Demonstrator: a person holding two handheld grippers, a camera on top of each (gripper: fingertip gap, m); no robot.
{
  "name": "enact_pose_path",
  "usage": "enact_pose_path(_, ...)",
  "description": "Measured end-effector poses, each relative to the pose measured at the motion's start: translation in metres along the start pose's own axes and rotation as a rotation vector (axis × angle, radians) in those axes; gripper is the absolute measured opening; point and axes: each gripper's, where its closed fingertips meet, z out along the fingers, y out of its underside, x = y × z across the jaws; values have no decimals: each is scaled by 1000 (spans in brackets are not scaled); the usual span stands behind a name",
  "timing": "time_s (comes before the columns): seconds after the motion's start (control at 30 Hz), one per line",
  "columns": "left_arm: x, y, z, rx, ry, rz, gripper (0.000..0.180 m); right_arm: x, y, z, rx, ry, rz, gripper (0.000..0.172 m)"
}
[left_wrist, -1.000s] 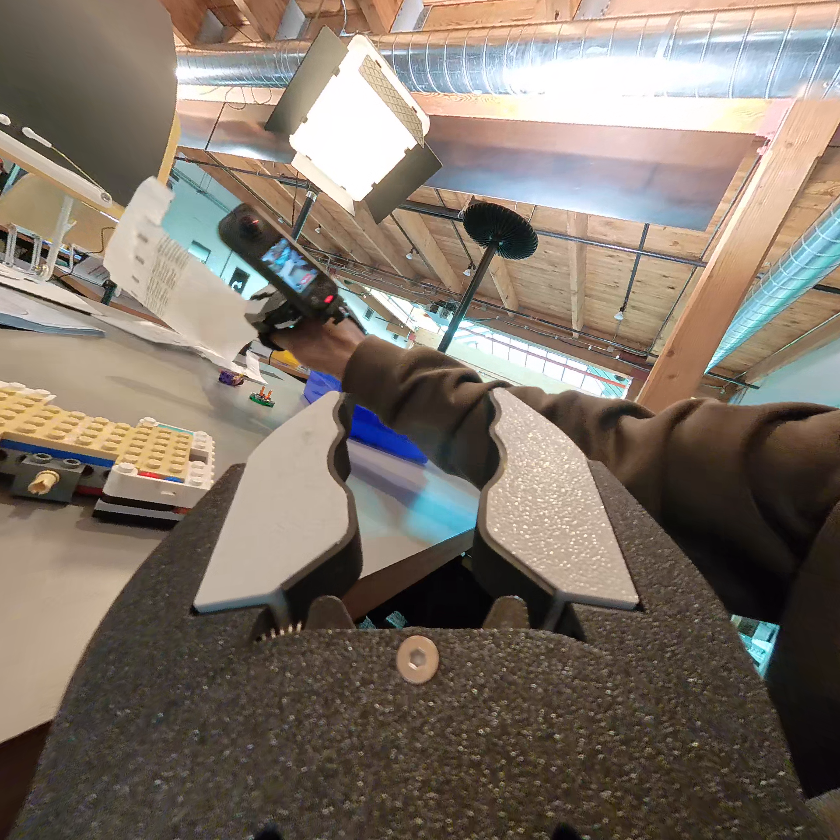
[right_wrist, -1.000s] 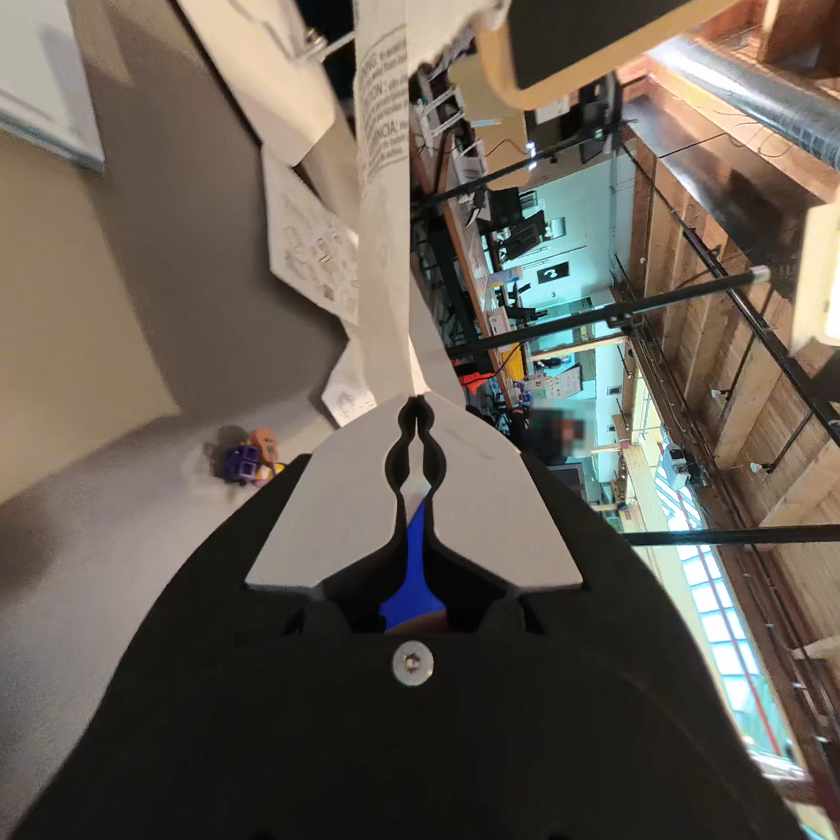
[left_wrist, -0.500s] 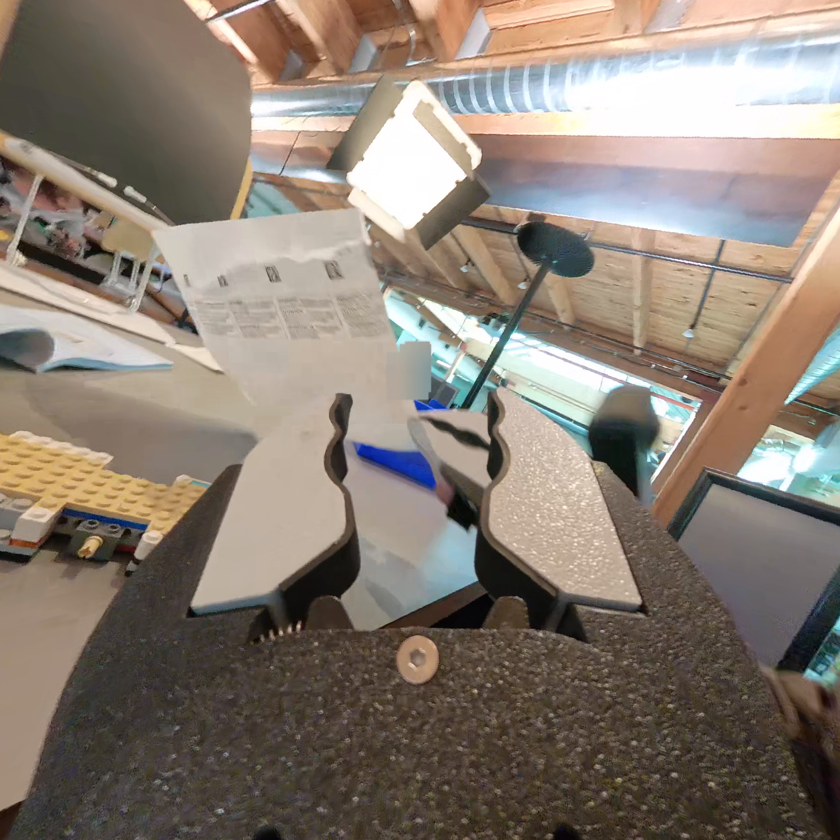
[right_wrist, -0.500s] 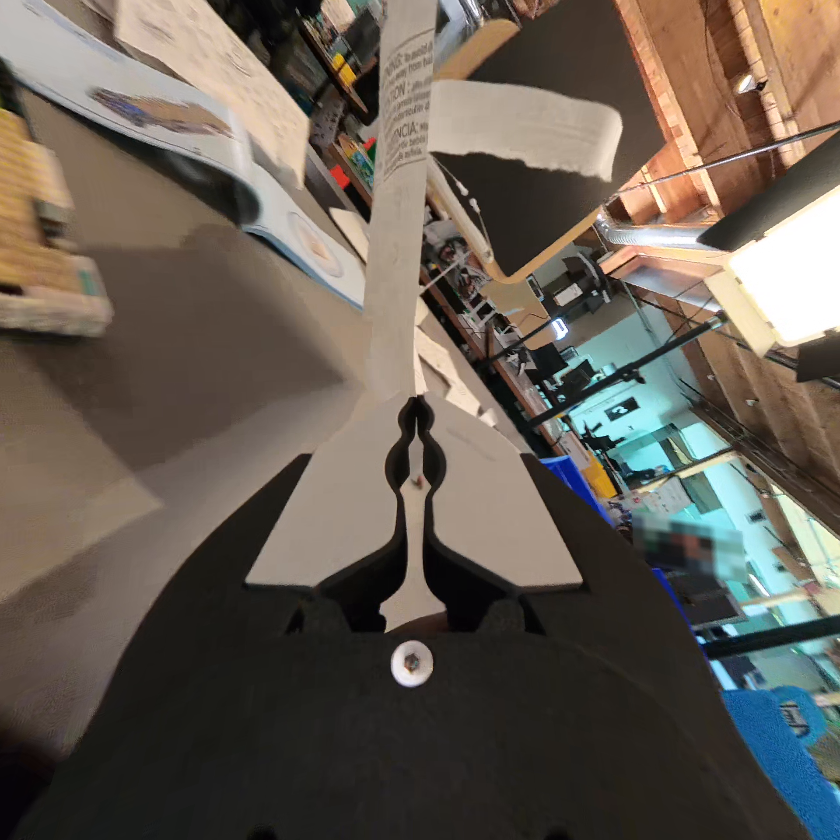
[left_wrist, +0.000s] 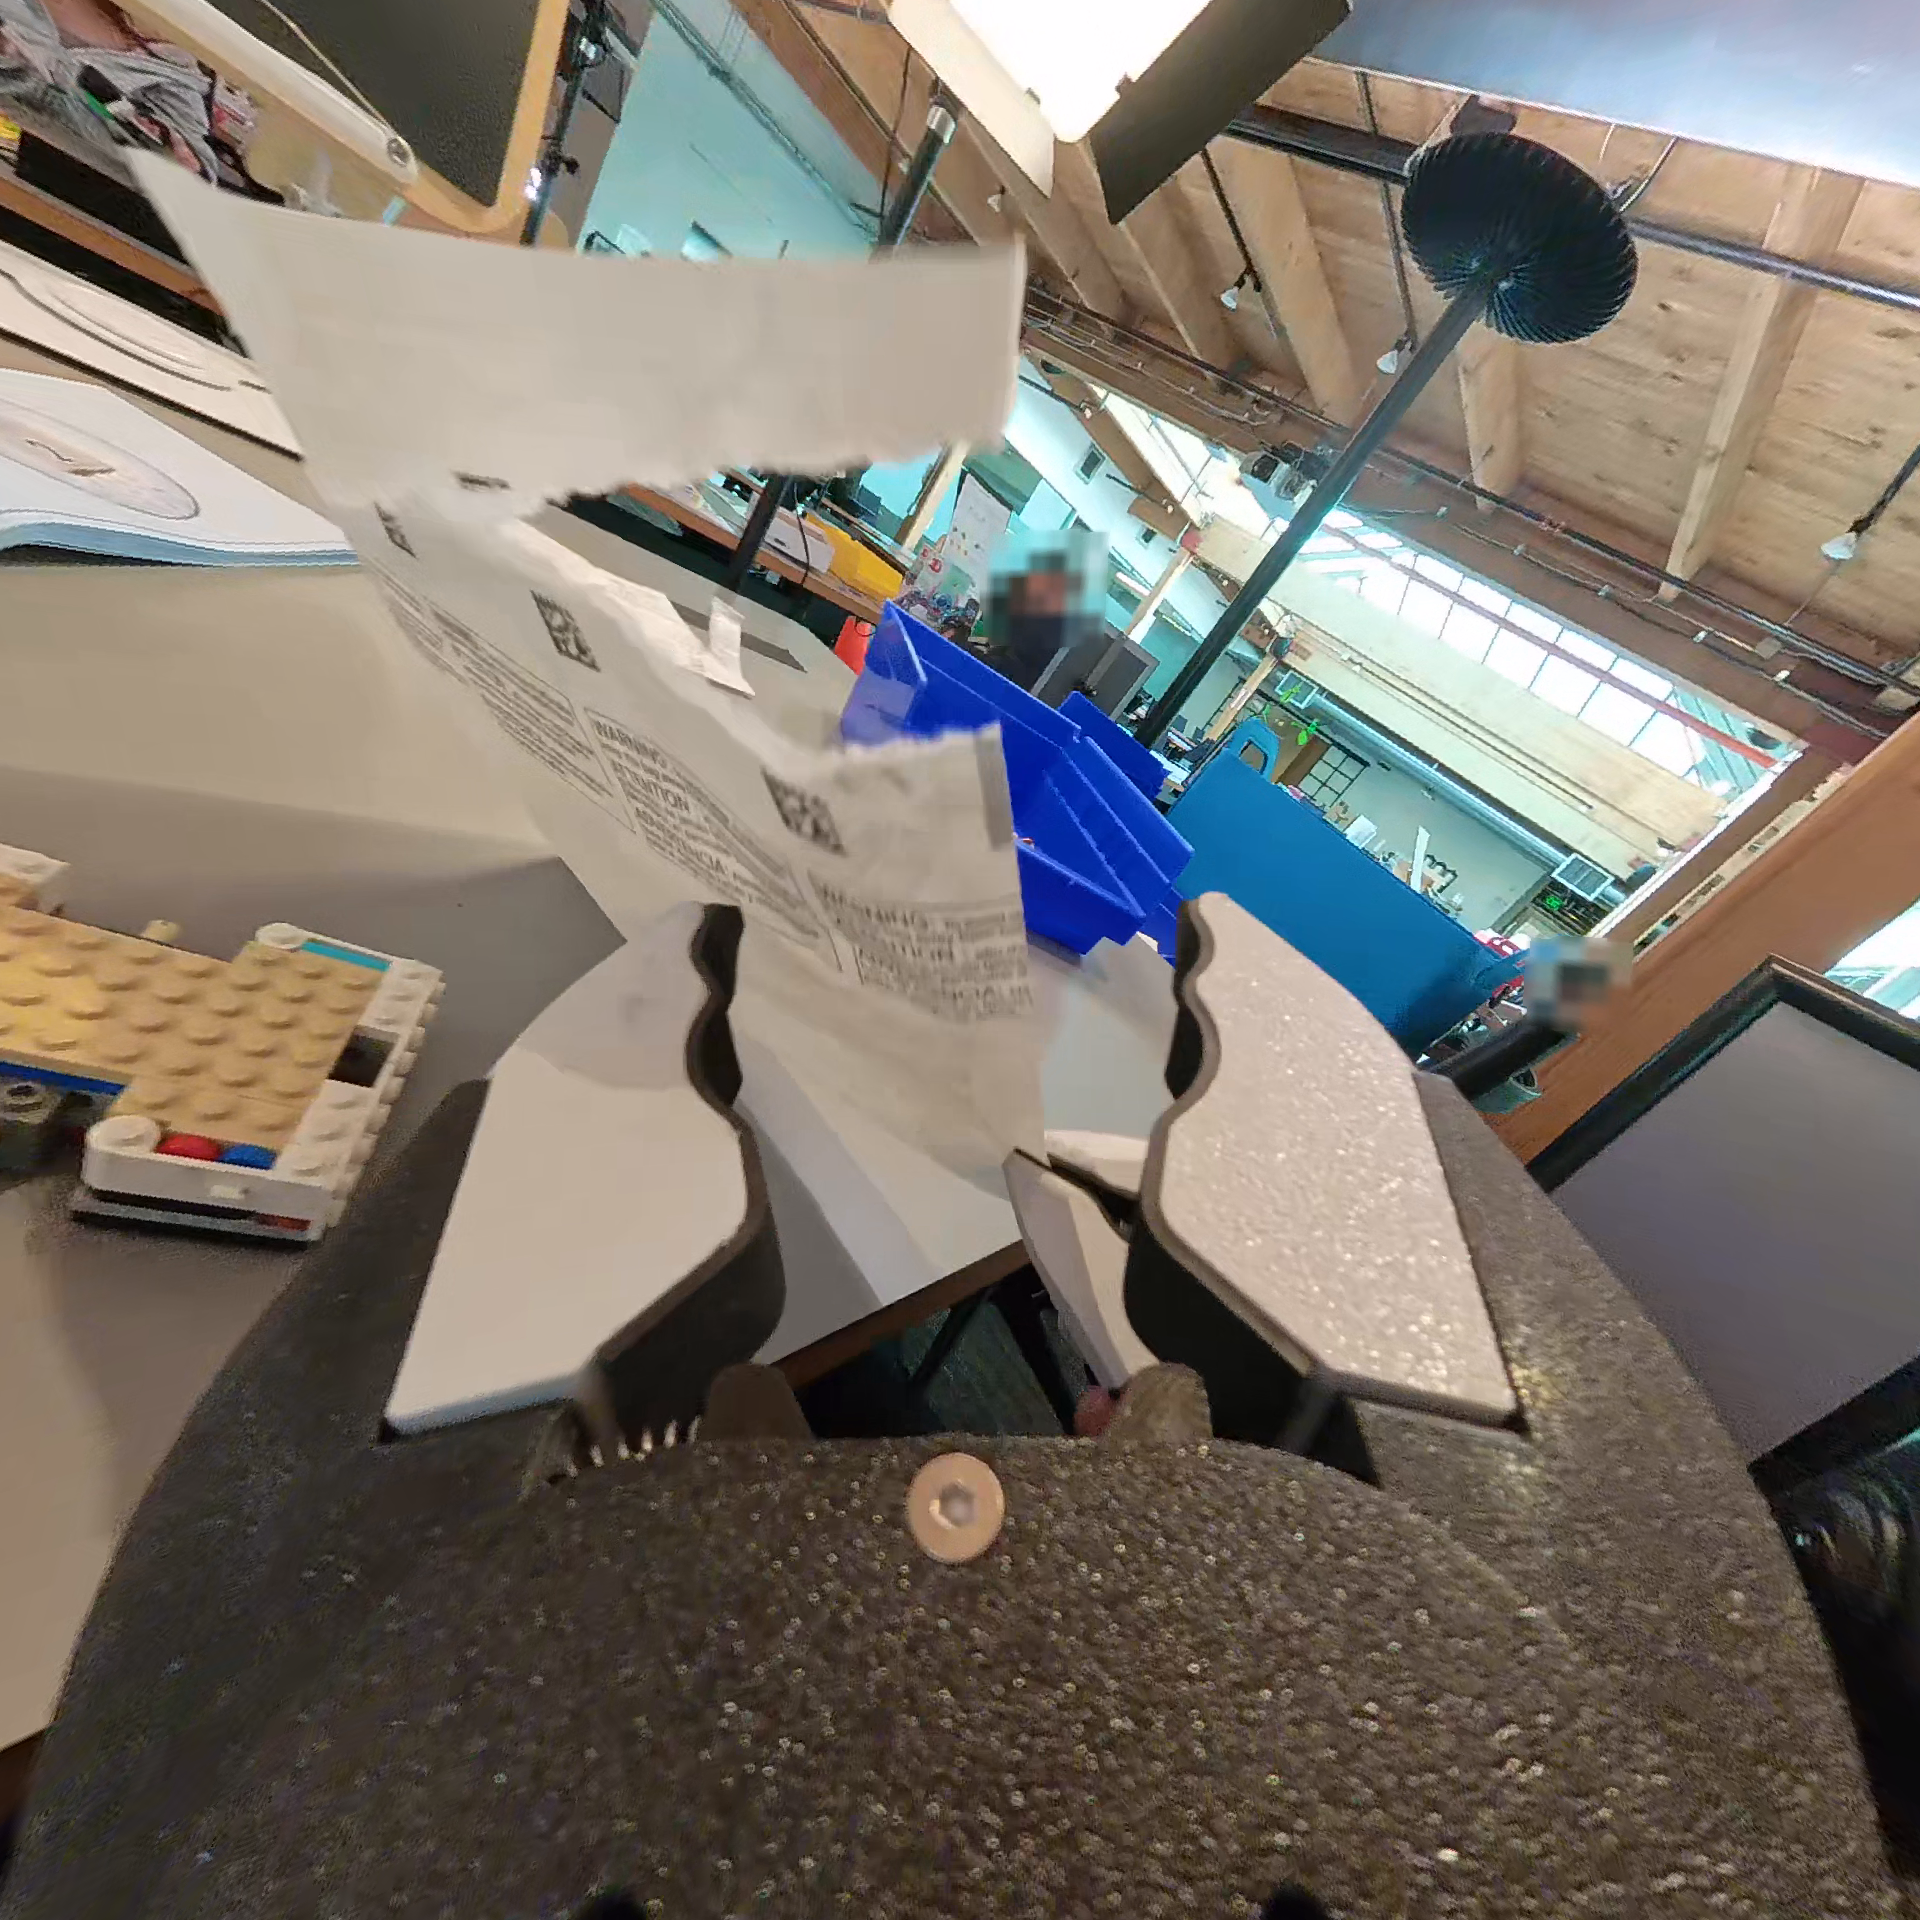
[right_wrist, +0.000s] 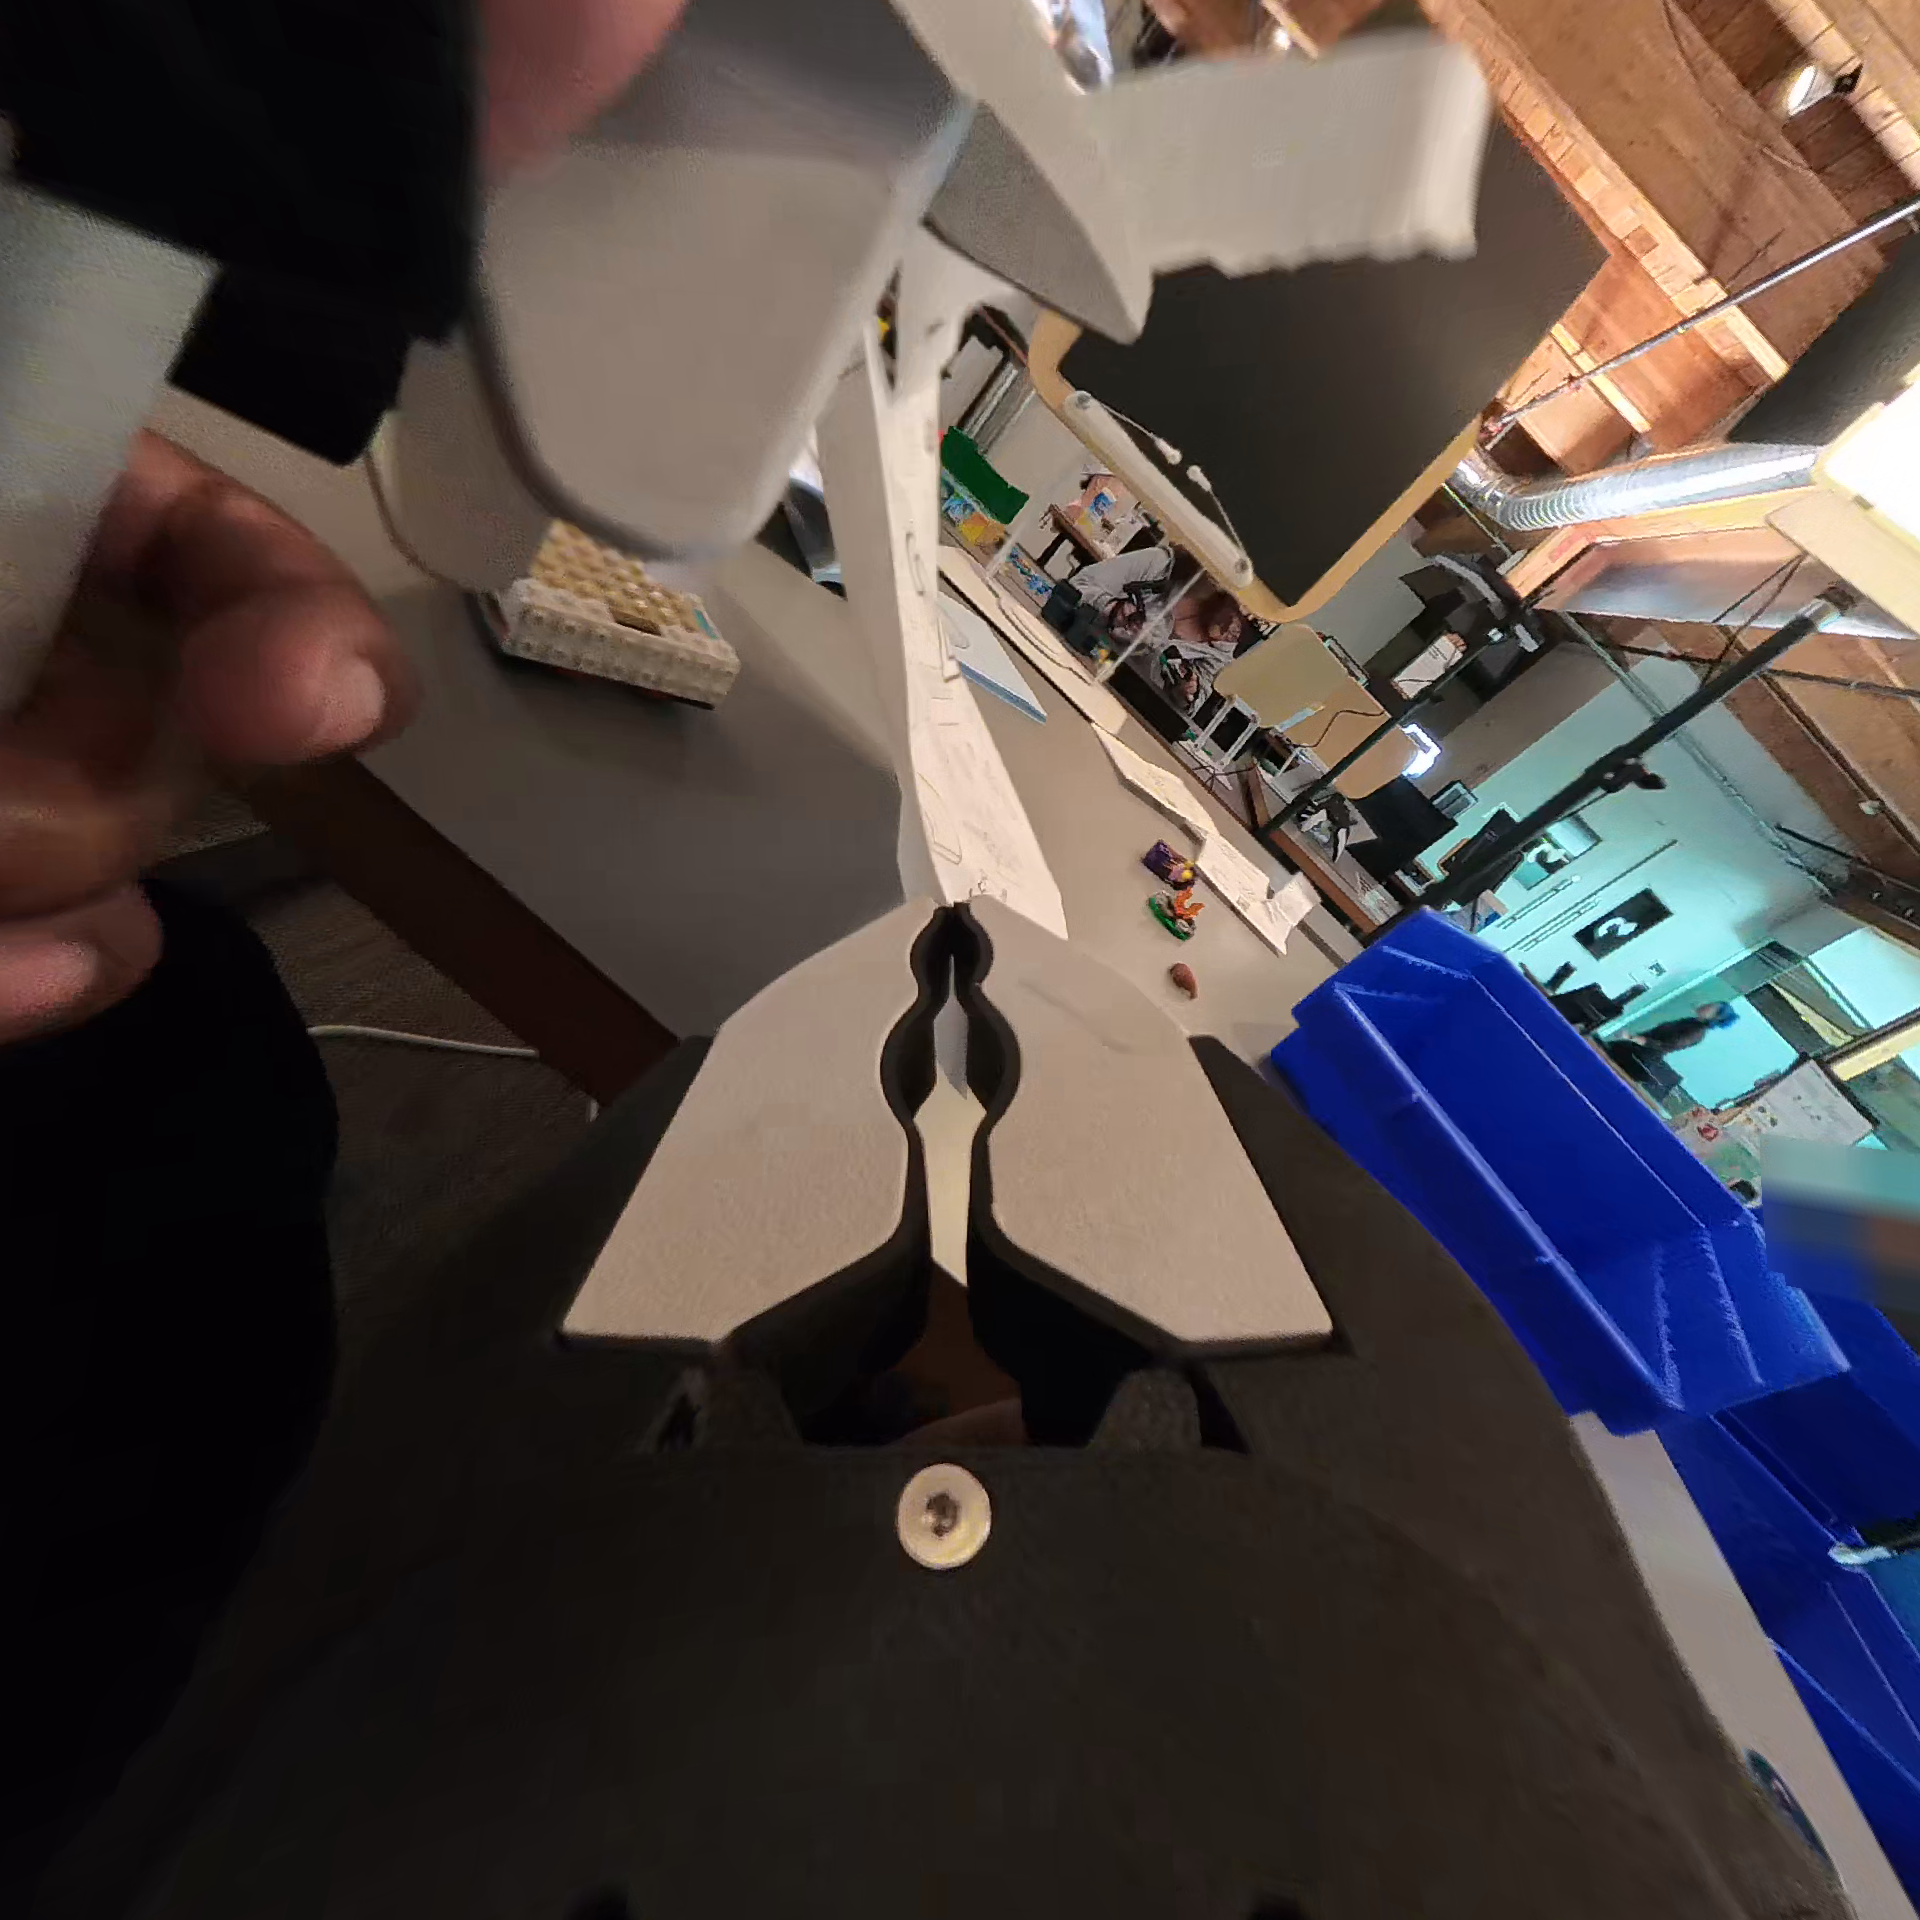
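Note:
My right gripper (right_wrist: 951, 914) is shut on the lower edge of a torn white paper packet with printed text (right_wrist: 904, 727), which rises edge-on from its tips. In the left wrist view the packet (left_wrist: 779, 810) hangs in front of and between the fingers of my left gripper (left_wrist: 951, 914). That gripper is wide open and its pads do not press on the paper. The right gripper's shut tips (left_wrist: 1049, 1195) pinch the packet's lower corner close to my left gripper's right finger. The left gripper shows blurred in the right wrist view (right_wrist: 623, 312), beside a person's hand (right_wrist: 208, 675).
A tan and white brick build (left_wrist: 187, 1018) lies on the grey table (left_wrist: 208, 727), also in the right wrist view (right_wrist: 613, 613). Blue bins (left_wrist: 1039, 790) stand behind the packet. An open booklet (left_wrist: 104, 488) and small toy figures (right_wrist: 1174, 894) lie farther off. A dark screen (left_wrist: 1714, 1195) stands at the right. There is about 8 cm between the tips of the two grippers.
The right gripper swung round and brought the packet, still pinched, up to the left gripper. The left gripper tilted down towards the table and stayed open; the packet now hangs between its fingers.

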Motion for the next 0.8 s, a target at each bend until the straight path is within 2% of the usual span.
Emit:
enact_pose_path(0.03, -4, -1, -1, -4, -2, -1, 75, -6, 0, 0, 4, -8, -6, 0)
enact_pose_path(0.13, -15, 0, -7, -19, 4, -3, 42, -23, -2, -1, 24, -37, -24, 0)
enact_pose_path(0.3, -26, 0, -14, -47, 15, 36, 7, -49, -10, -5, 69, -138, -21, 1)
enact_pose_path(0.4, -28, -4, -16, -56, 30, 61, 0, -58, -21, -12, 127, -234, 11, 8)
enact_pose_path(0.5, -26, -7, -17, -82, 34, 125, 0, -60, -31, -22, 173, -331, 41, 20)
enact_pose_path(0.6, -23, -8, -18, -128, 43, 192, 0, -57, -42, -38, 222, -465, 98, 24)
enact_pose_path(0.67, -18, -9, -21, -159, 66, 225, 0, -46, -50, -50, 264, -518, 131, 24)
enact_pose_path(0.8, -1, 1, -29, -281, 143, 291, 0, -3, -57, -57, 255, -481, 147, 25)
